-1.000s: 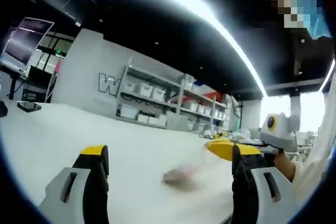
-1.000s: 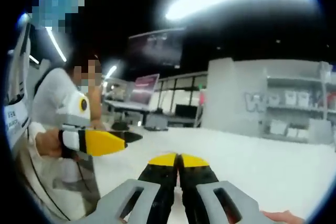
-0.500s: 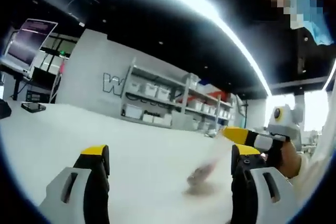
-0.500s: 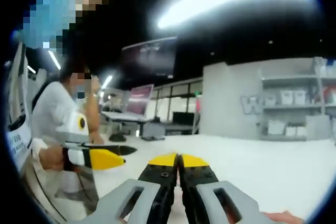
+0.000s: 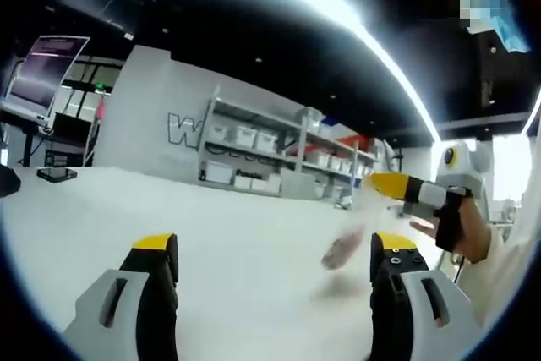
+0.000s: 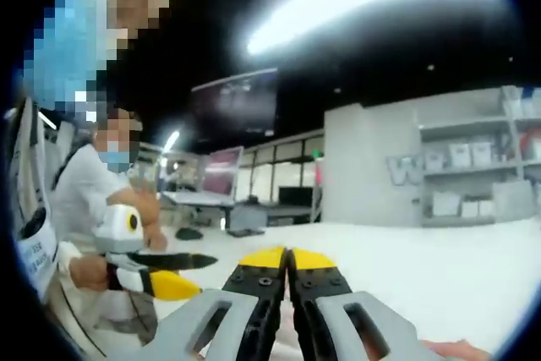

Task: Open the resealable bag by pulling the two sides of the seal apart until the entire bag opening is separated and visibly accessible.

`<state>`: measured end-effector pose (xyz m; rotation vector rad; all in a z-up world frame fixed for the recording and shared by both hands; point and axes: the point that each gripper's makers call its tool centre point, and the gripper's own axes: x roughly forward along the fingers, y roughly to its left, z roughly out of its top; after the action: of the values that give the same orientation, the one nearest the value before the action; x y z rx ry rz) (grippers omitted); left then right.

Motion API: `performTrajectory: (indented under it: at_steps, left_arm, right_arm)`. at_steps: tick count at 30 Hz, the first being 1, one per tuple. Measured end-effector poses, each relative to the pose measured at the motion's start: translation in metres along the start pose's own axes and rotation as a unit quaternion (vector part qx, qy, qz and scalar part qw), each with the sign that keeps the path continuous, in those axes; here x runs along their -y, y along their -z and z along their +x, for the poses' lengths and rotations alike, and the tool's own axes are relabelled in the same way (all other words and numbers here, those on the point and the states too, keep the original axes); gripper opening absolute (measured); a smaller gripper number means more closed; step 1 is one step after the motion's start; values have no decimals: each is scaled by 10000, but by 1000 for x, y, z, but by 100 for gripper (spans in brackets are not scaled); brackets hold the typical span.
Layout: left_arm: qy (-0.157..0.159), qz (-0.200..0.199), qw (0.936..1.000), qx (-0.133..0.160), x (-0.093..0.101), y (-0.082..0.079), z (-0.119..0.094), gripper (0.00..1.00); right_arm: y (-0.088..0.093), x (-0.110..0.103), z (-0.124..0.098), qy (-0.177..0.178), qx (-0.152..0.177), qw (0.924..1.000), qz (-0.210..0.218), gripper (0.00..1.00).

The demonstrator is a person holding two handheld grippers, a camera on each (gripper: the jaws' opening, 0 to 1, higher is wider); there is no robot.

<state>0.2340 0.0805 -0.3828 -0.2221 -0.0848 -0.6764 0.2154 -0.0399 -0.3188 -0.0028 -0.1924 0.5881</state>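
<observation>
The bag, a blurred, seemingly light, limp film, hangs over the table from the right gripper, pinched tight; the left gripper gapes wide near it, free to grip the opposite seal lip.

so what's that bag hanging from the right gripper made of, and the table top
The bag looks like thin clear plastic film: see-through and limp, with something pinkish inside, though motion blur leaves it uncertain. It hangs from the right gripper, whose jaws are closed. The table top looks like a matte white, slightly grainy surface, perhaps laminate or a cloth cover; I cannot tell which.
</observation>
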Motion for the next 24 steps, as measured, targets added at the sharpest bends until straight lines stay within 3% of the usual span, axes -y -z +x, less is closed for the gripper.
performTrajectory:
  at_steps: [5, 24]
  left_arm:
    - [-28, 56, 10000, -26, -2, 1, 0, 92]
    - [-42, 170, 9998, -62, -4, -1, -2, 91]
  right_arm:
    - [-2, -1, 3, -70, 25, 9999, 88, 0]
    - [-13, 0, 16, -143, 5, 9995, -269, 0]
